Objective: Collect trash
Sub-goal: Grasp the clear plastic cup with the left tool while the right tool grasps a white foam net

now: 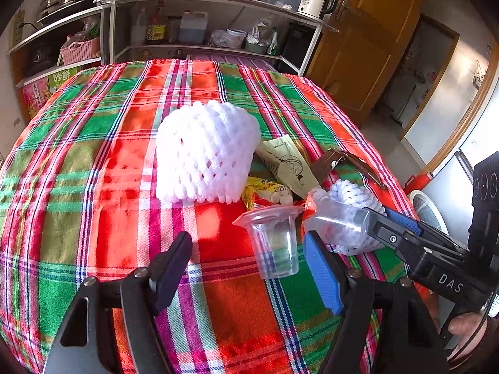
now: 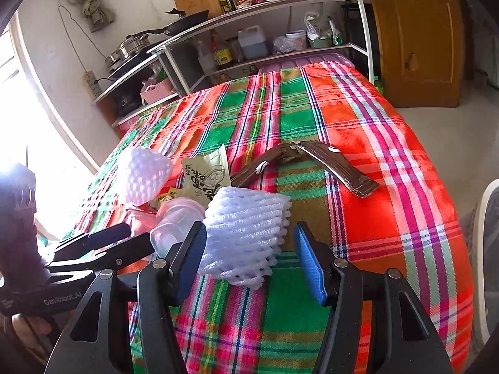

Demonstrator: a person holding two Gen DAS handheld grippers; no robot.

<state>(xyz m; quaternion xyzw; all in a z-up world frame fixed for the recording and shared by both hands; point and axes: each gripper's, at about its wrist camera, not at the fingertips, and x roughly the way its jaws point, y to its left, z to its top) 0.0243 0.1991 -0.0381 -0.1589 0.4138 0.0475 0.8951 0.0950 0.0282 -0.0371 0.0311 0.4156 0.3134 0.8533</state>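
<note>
We held the left gripper (image 1: 249, 268) with its jaws spread wide around a clear plastic cup (image 1: 274, 243) on the plaid tablecloth (image 1: 93, 155). Our right gripper (image 2: 249, 258), also wide apart, bracketed a small foam fruit net (image 2: 246, 233). A larger foam net (image 1: 205, 152) and a torn brown wrapper (image 2: 336, 165) lay beyond.

Bright daylight glares white from the window (image 2: 18, 118); fisheye edges curve, corners dark.
</note>
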